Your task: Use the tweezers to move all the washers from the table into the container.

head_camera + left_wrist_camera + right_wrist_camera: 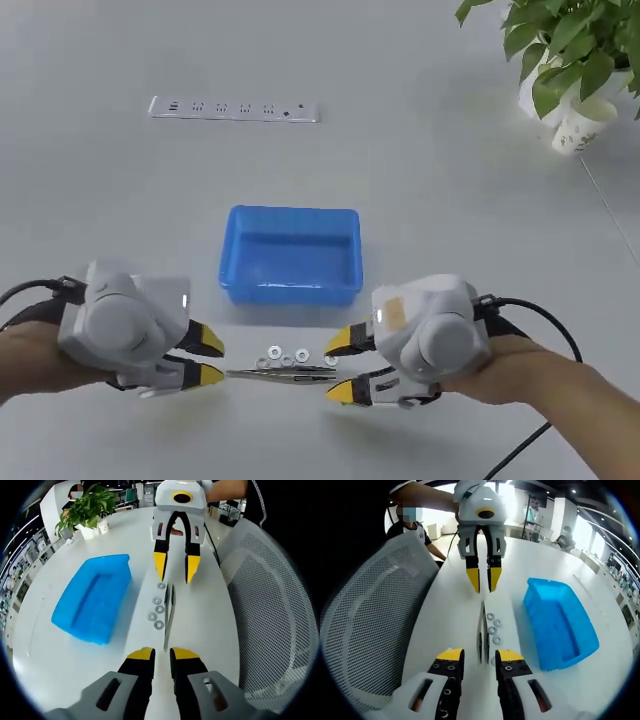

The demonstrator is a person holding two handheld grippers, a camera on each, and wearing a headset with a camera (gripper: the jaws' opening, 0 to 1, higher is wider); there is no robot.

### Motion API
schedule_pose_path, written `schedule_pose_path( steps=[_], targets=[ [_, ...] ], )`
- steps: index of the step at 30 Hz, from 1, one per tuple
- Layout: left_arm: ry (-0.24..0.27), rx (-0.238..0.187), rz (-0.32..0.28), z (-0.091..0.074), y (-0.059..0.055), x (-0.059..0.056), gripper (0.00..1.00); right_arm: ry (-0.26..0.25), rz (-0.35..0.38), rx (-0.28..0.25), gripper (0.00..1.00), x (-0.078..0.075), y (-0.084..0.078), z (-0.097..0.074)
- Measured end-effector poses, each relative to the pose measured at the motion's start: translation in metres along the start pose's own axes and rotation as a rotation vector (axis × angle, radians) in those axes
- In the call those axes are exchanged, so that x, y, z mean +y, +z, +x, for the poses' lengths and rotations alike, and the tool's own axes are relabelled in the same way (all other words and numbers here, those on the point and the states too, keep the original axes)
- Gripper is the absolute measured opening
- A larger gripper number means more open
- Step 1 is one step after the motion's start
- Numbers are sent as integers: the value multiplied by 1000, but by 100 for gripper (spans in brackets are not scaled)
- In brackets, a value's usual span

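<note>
step: likely tweezers (pixel 285 373) pickup, not yet held | left gripper (pixel 212 358), right gripper (pixel 338 368): jaws apart, empty, flanking tweezers lower centre | washers (pixel 287 356) just above them, below container (pixel 290 292) | next: probably align, clamp the tweezers

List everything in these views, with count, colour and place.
washers: five, silver, on the table before the container
tweezers: one, silver, on the table between the two tools
container: one, blue, mid-table beyond the washers
power strip: one, white, table's far side
potted plant: one, green, white pot, far right
table: one, white
mesh chair: one, white, beside the table
left tool: one, yellow-tipped, open, left of tweezers
right tool: one, yellow-tipped, open, right of tweezers
hands: two, holding the tools
</note>
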State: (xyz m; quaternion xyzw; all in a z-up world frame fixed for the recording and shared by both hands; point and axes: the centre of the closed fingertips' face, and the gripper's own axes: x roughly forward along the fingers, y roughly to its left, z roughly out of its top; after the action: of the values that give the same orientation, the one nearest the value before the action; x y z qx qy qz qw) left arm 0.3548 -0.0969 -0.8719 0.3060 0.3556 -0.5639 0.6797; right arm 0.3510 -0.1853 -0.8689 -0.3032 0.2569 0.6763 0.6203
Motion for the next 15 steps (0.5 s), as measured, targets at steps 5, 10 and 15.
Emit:
schedule_pose_path(
  steps=[5,10,15],
  targets=[
    [-16,19,16,5,0,0,15,8,-1,12,24,-2,0,6],
    [-33,26,26,8,1,-2,13,12,4,14,23,-4,2,12],
    [-46,29,33,11,1,-2,11,21,7,18,22,-5,3,16]
  ],
)
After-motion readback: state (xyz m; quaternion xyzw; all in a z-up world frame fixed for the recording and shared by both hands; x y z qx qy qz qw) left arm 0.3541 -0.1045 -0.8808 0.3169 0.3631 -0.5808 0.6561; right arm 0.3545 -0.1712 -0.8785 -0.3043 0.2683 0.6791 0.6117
